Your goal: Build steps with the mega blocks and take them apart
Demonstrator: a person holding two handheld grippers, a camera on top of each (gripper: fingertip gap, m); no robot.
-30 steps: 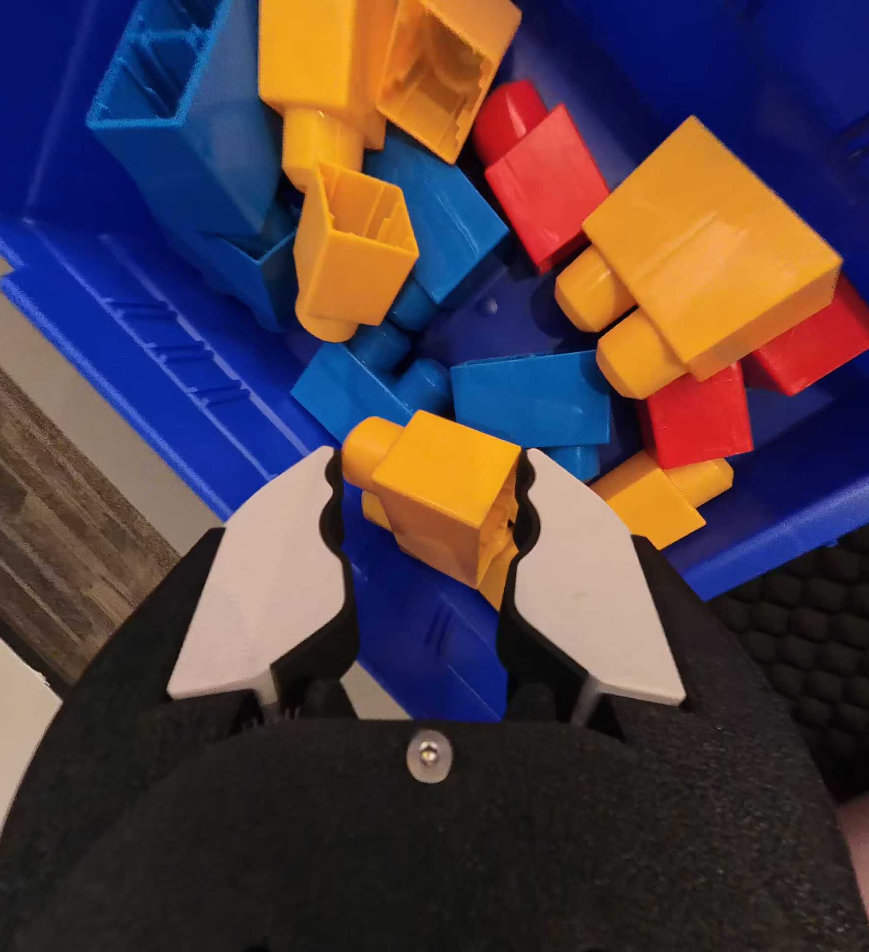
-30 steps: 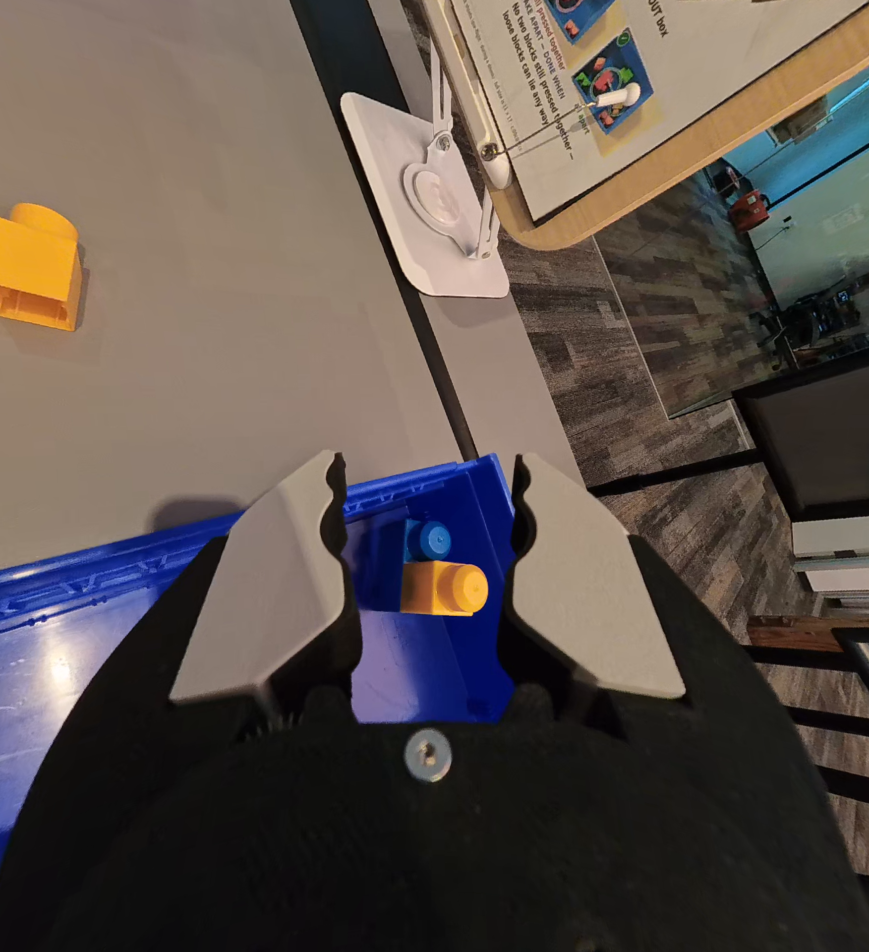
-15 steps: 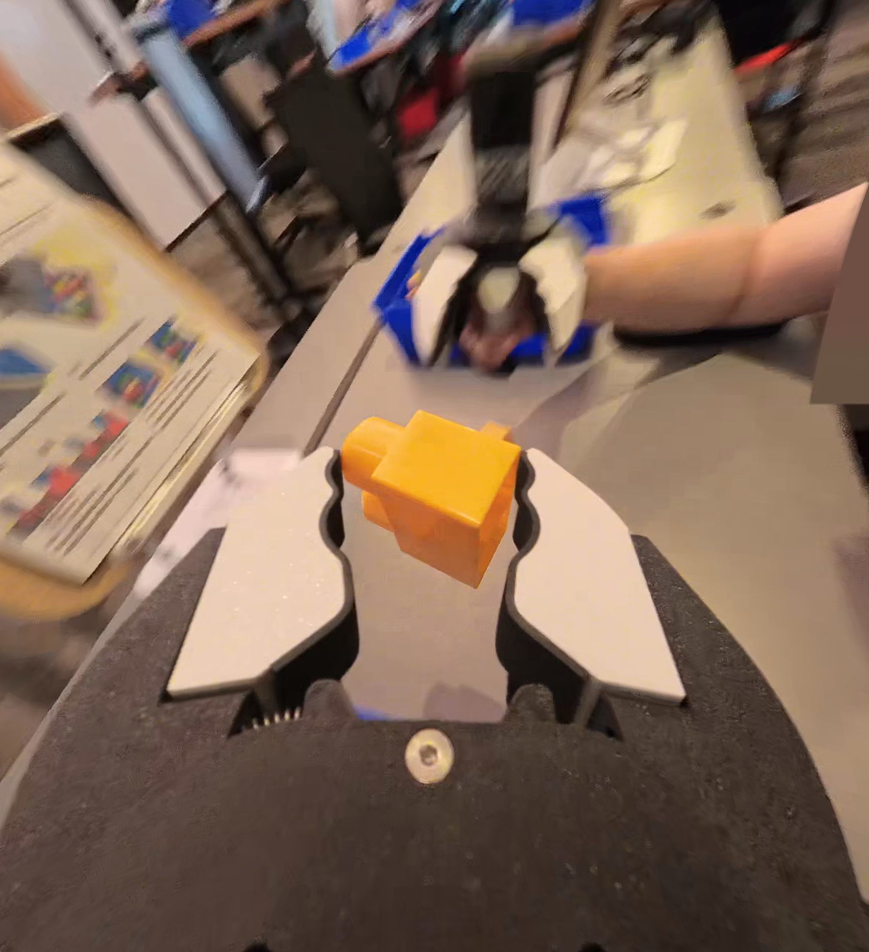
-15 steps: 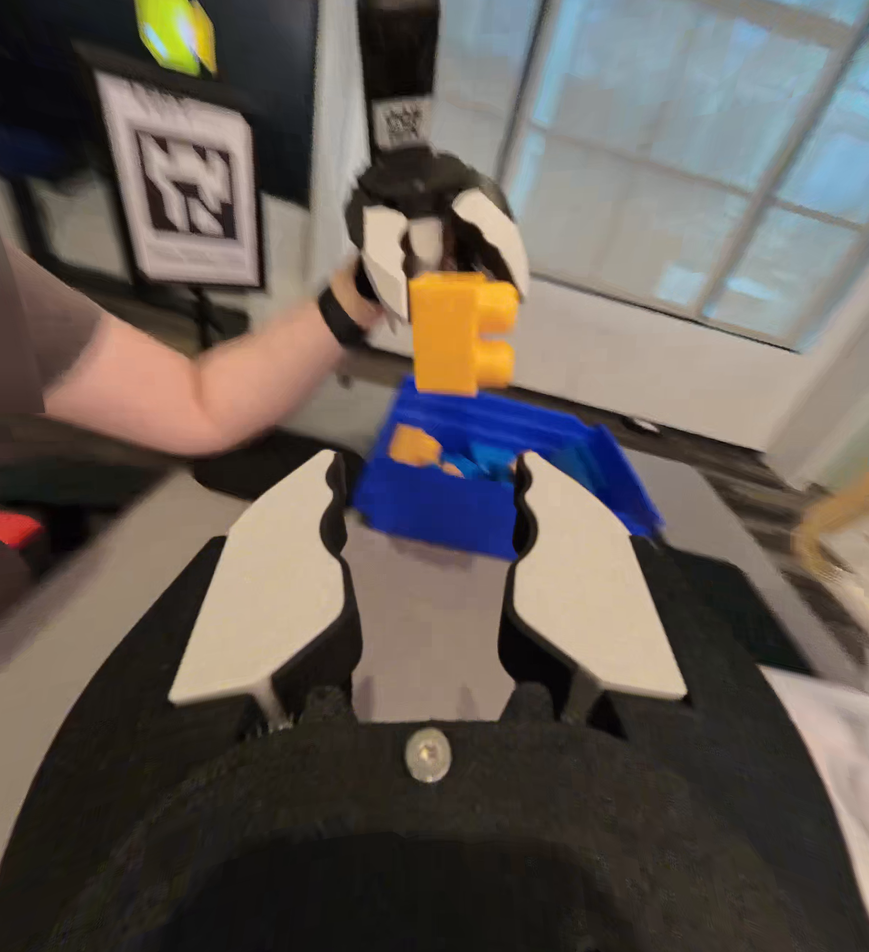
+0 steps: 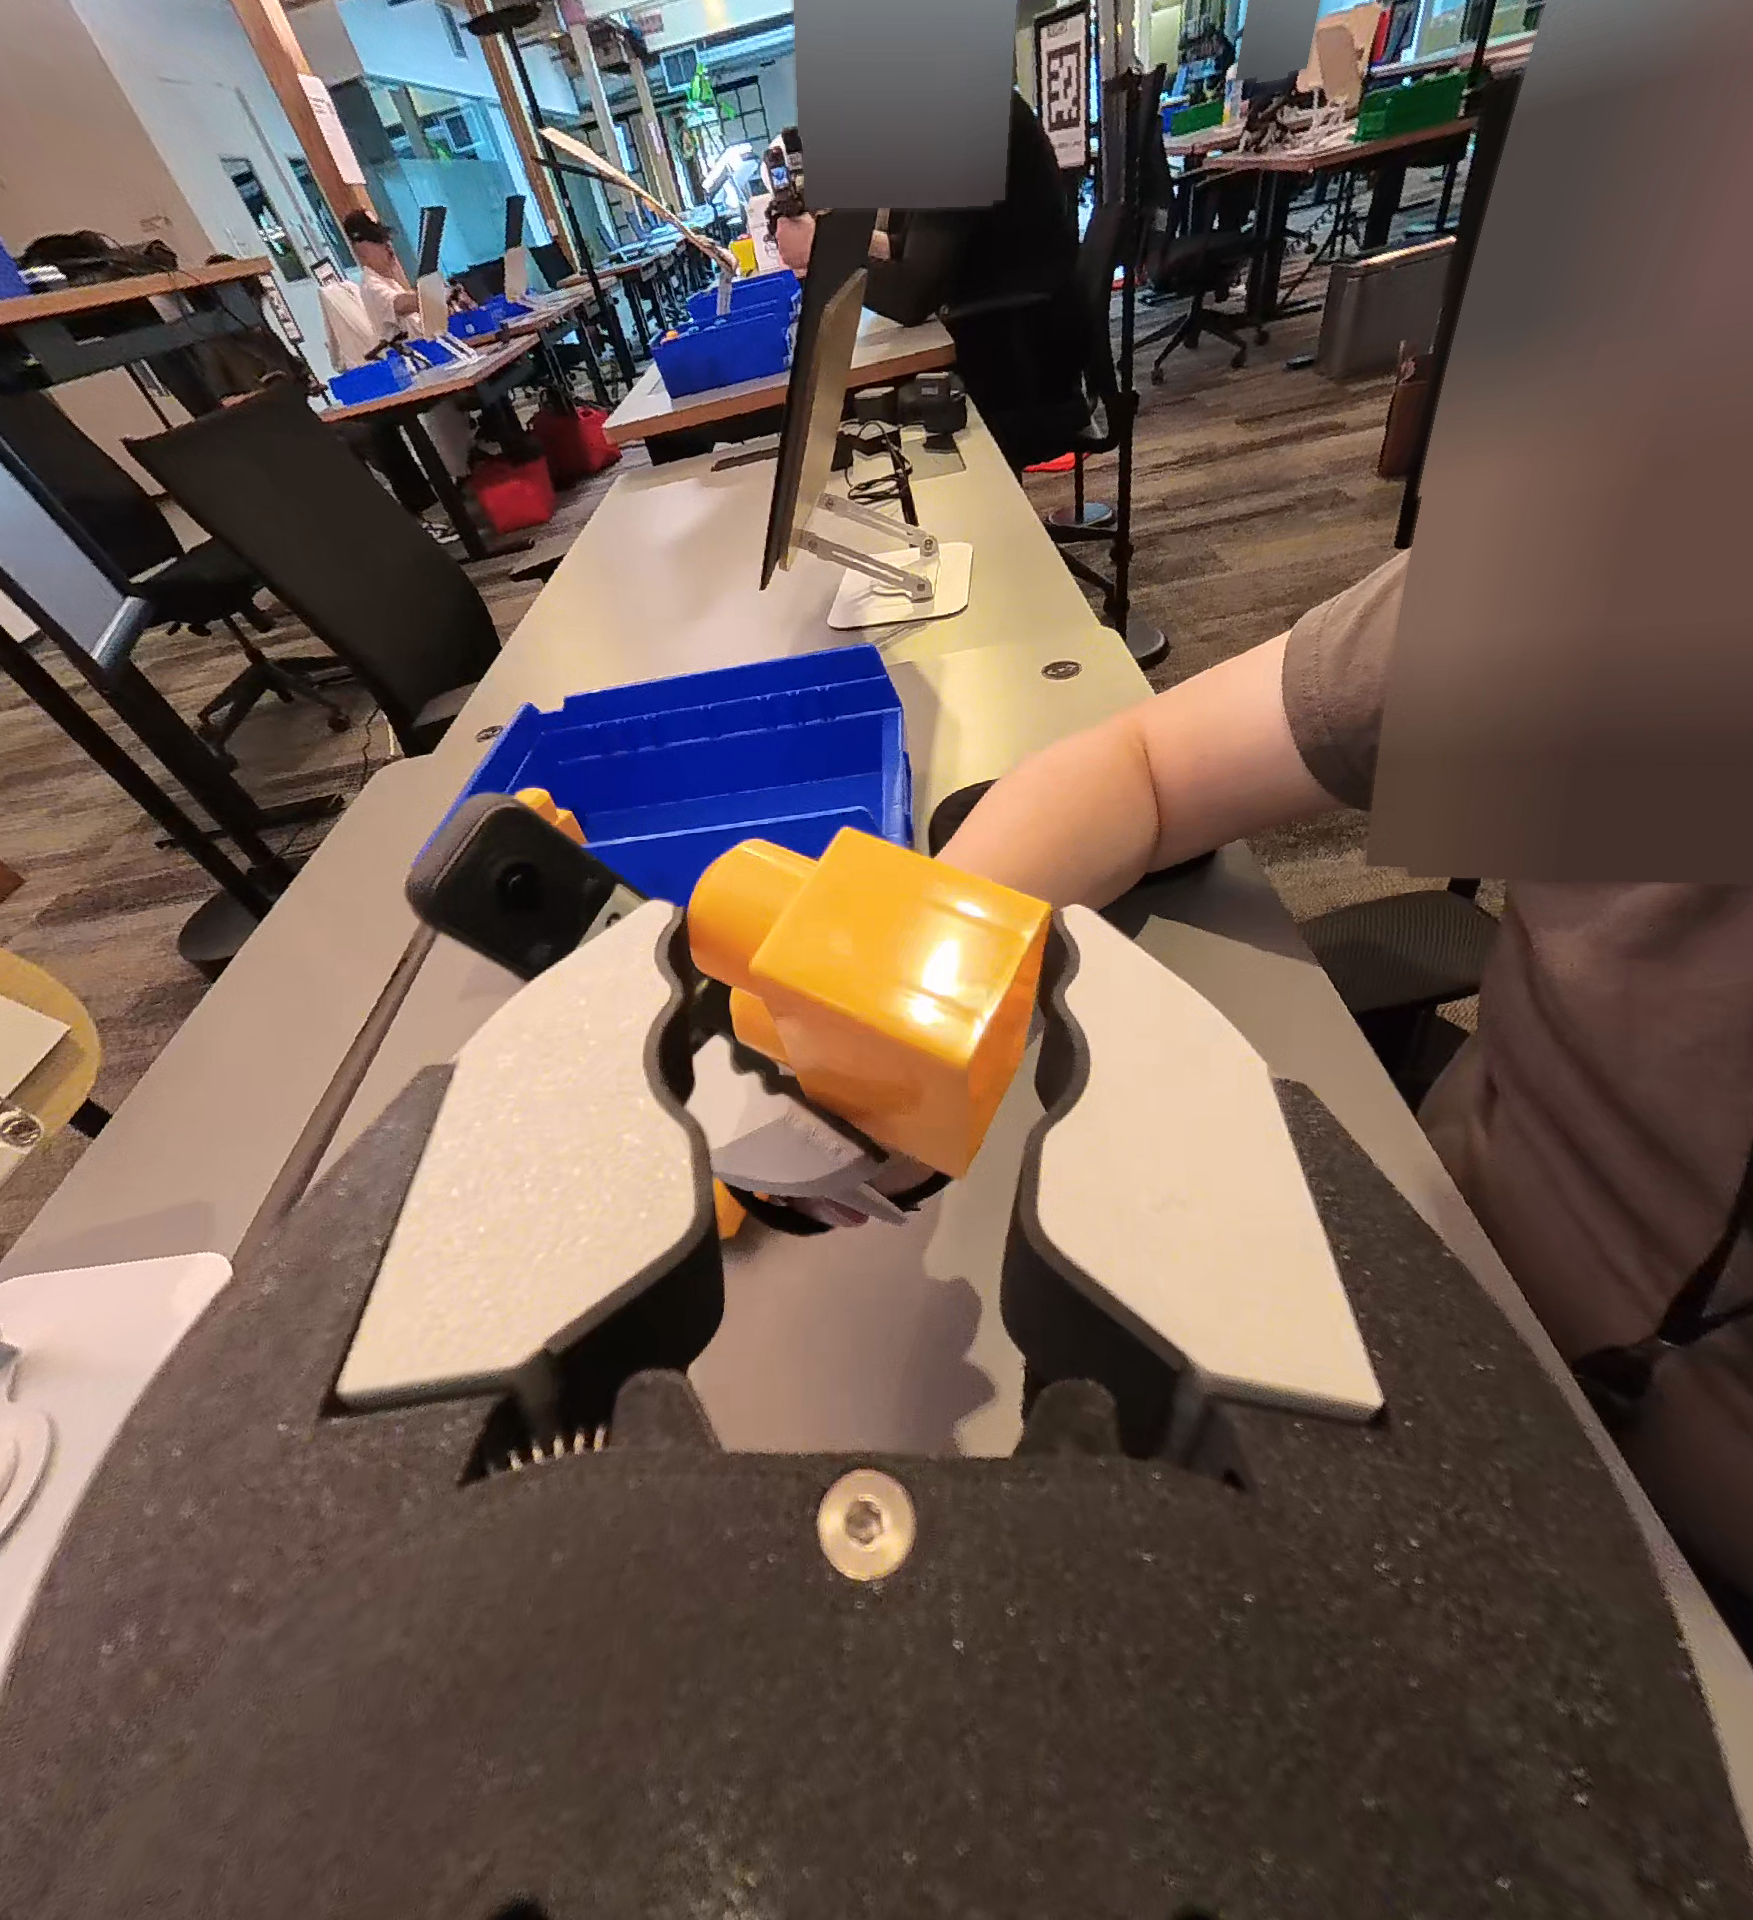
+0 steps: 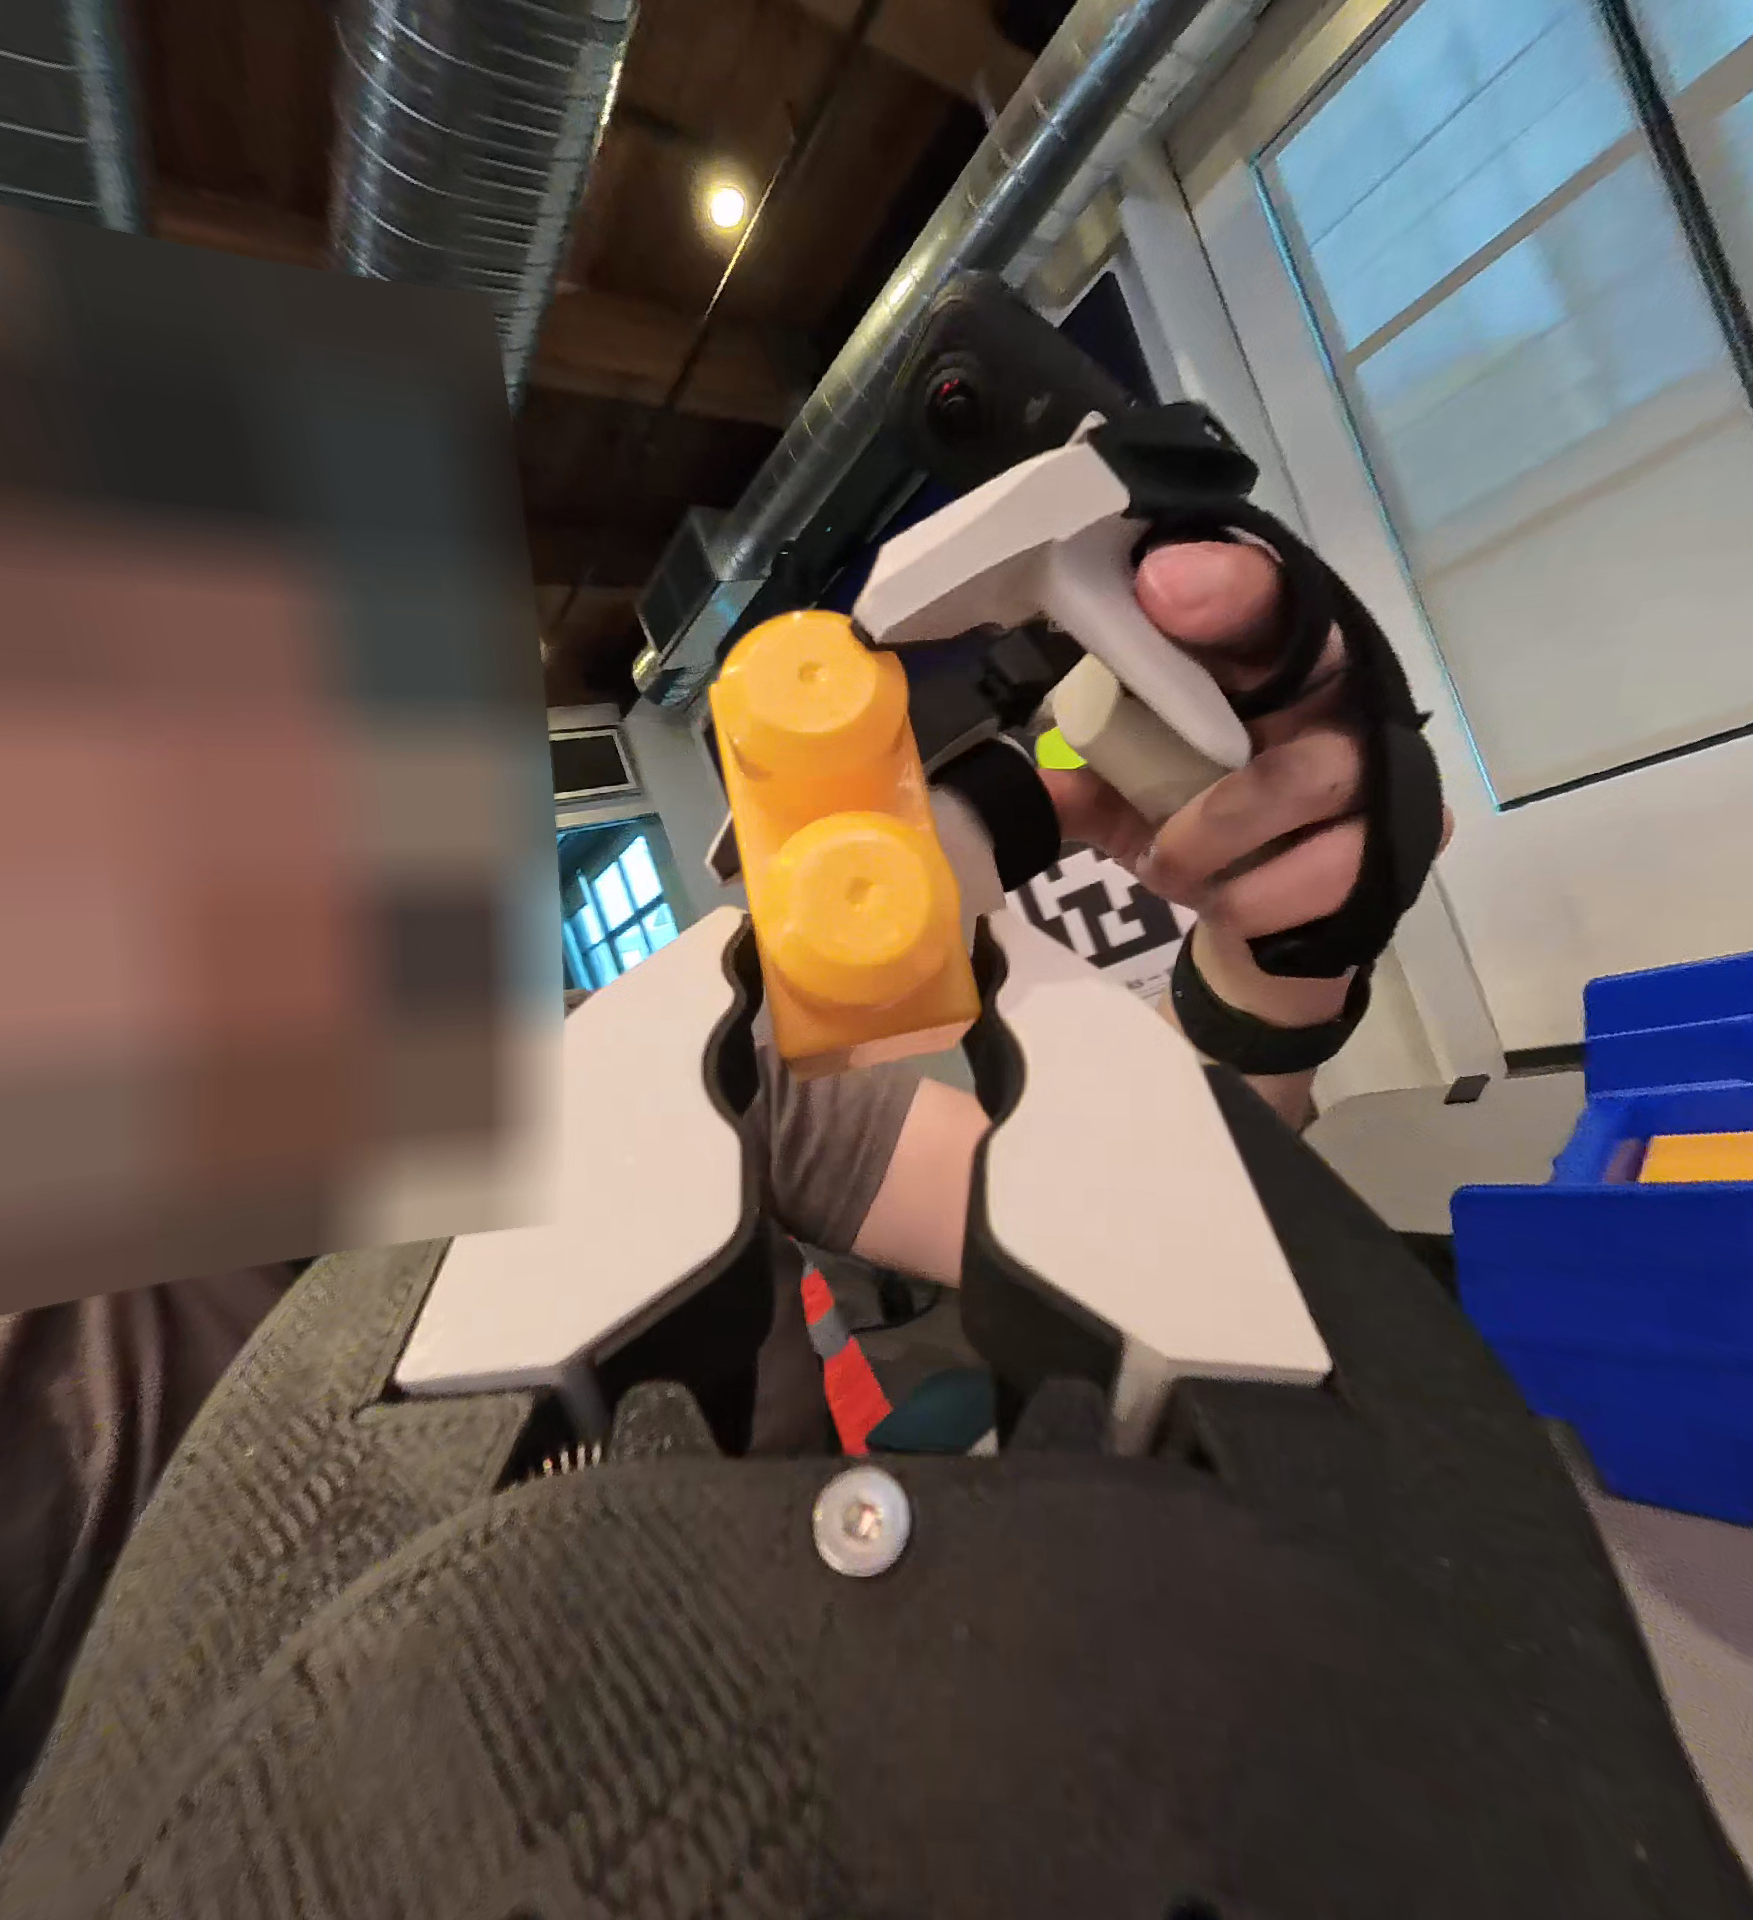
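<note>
Your left gripper clamps the yellow two-stud plastic block — your right gripper gapes, its fingertips flanking it.

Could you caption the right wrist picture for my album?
The left gripper holds a yellow two-stud block before the open right gripper.

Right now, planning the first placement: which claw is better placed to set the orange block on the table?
Left, probably. The left claw is shut on the orange block; the right claw is open, its fingers flanking the block's end.
</note>
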